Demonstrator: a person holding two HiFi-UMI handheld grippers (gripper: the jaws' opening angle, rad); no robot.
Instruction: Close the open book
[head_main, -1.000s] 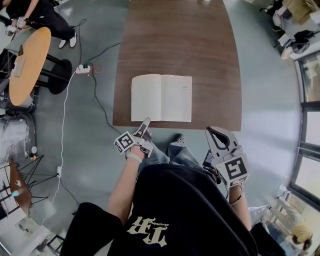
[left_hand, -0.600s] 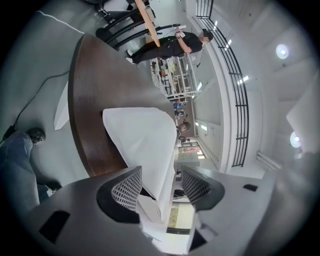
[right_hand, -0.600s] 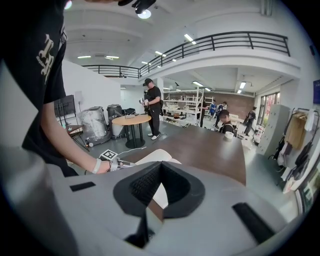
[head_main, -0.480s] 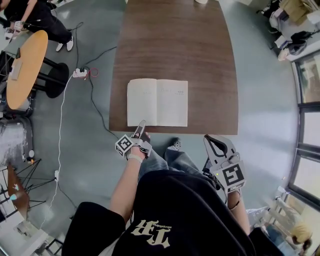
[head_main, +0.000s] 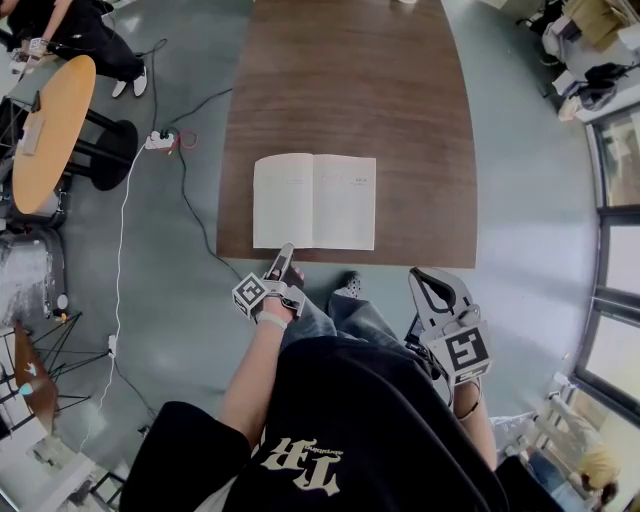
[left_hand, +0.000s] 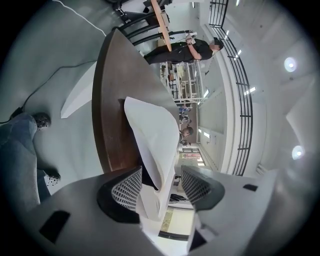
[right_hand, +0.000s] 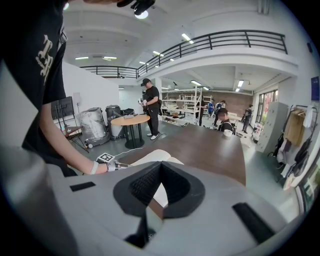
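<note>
An open book (head_main: 314, 201) with white pages lies flat near the front edge of the brown table (head_main: 350, 90). My left gripper (head_main: 285, 256) is at the book's near left corner. In the left gripper view the left page (left_hand: 150, 130) curves up between the jaws of my left gripper (left_hand: 162, 172). Those jaws have just been opening and stand wide, and neither pad (left_hand: 127, 187) presses the page. My right gripper (head_main: 430, 272) hangs off the table's front edge to the right of the book. It is shut with nothing in it, its pads (right_hand: 150, 182) meeting.
A round orange table (head_main: 55, 130) stands on the left with a seated person (head_main: 80, 35) behind it. A power strip (head_main: 163, 140) and cables lie on the floor. A white cup (right_hand: 228, 133) sits at the table's far end. The person's shoe (head_main: 352, 288) is below the front edge.
The left gripper has sunk slightly at the book's near left corner. The right gripper and the book have stayed where they were.
</note>
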